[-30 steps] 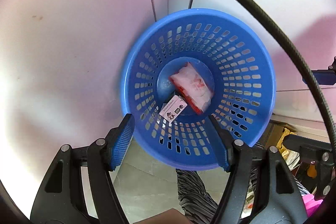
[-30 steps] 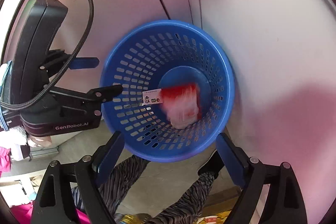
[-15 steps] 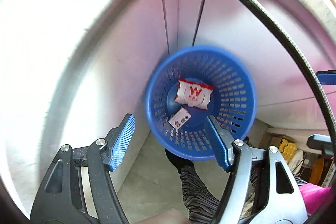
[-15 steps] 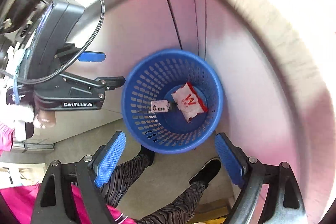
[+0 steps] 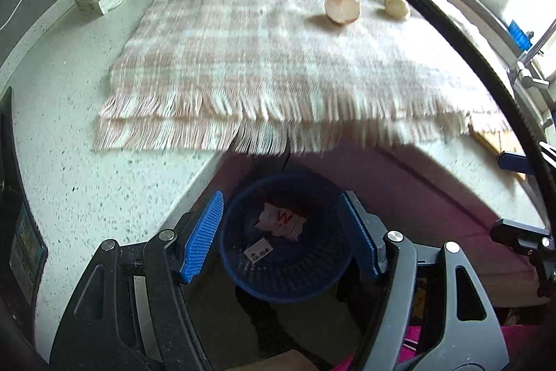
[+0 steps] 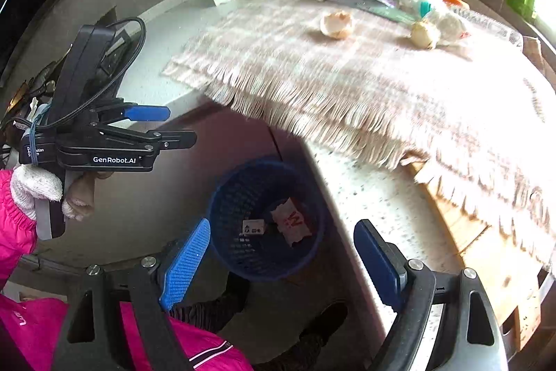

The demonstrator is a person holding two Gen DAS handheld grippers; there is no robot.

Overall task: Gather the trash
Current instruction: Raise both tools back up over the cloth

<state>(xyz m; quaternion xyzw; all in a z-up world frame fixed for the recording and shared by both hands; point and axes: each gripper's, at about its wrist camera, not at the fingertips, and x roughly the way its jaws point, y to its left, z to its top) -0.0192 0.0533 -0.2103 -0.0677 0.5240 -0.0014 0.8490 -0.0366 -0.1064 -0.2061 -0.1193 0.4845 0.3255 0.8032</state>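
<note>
Left wrist view has swung up from the blue basket [image 5: 285, 239] to the counter [image 5: 69, 169]; your fingers gape empty, so the eggshell [image 5: 342, 7] could go next.

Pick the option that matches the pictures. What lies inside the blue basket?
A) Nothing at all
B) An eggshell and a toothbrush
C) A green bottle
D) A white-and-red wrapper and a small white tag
D: the basket on the floor holds a wrapper with a red W and a small tag, while the eggshell lies up on the cloth.
</note>
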